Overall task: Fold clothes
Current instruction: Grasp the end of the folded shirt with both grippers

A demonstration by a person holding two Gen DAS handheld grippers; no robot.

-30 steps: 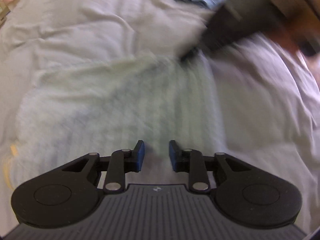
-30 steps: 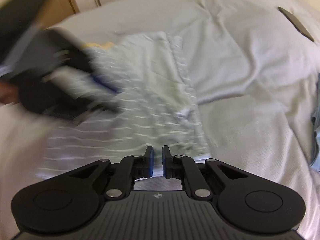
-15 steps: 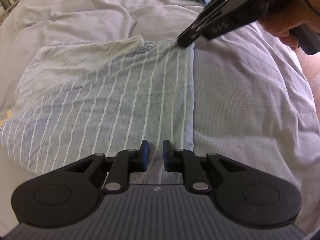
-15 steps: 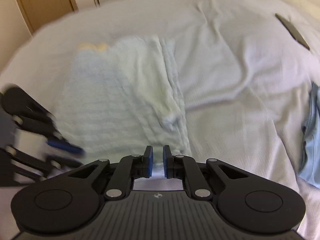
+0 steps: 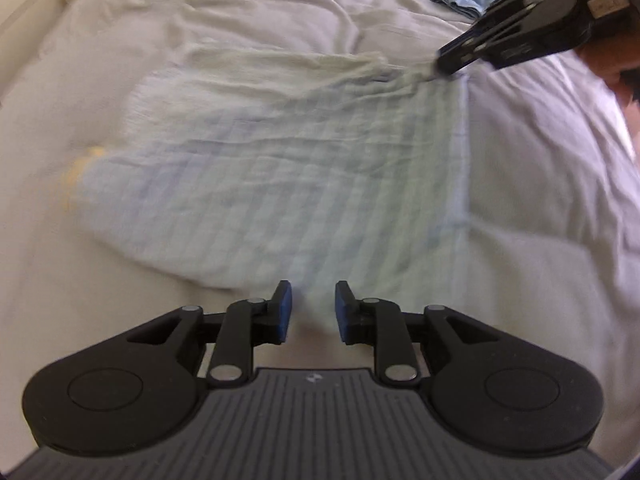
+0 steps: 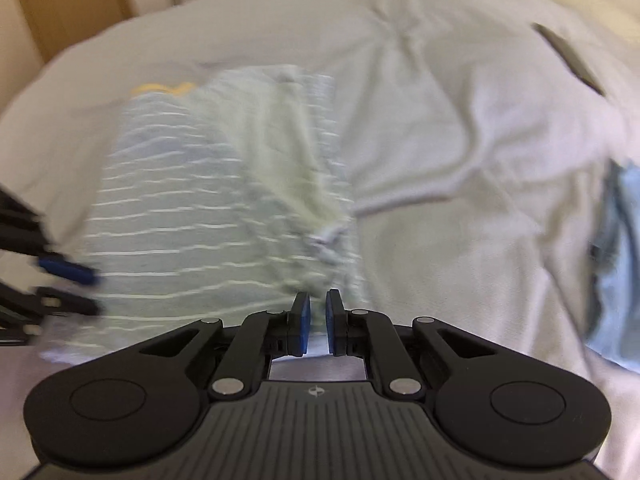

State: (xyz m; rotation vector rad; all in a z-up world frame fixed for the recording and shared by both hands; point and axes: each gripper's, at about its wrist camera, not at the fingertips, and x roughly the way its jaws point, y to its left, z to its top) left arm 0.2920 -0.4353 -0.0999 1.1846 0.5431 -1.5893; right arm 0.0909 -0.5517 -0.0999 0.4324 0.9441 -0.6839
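My left gripper has slid off the striped shirt, fingers spreading, empty.
Right gripper pinches the blurred hem, fingers easing apart.

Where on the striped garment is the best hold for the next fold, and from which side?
Probably the near corner of the striped garment, on its straight side hem, approached low from the near side: it lies flat on the bed, and that edge looks free to slip under.
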